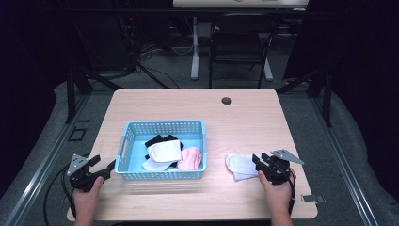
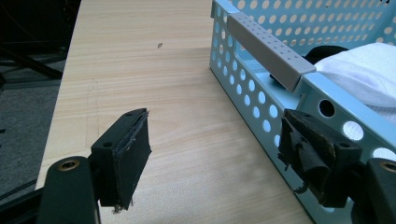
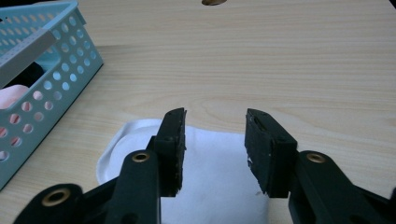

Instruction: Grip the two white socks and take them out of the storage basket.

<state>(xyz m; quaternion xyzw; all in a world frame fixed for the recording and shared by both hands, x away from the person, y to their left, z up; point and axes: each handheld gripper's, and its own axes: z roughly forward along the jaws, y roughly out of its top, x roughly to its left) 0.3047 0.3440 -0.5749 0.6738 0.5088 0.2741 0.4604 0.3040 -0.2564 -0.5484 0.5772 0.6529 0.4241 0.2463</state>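
Table (image 1: 155,106) pale wood, grommet hole (image 1: 227,100) near far edge; dark room, chair (image 1: 240,44) behind. White sock (image 1: 241,166) near right front corner, under released right tongs (image 1: 259,162). Left tongs (image 1: 104,168) released beside blue basket (image 1: 162,126).

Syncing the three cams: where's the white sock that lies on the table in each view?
High view: white sock lies on the table right of centre, just ahead of the right gripper.
Left gripper view: not in it.
Right gripper view: white sock at bottom centre, under and between the open jaws.
Shared landmark: the blue basket.
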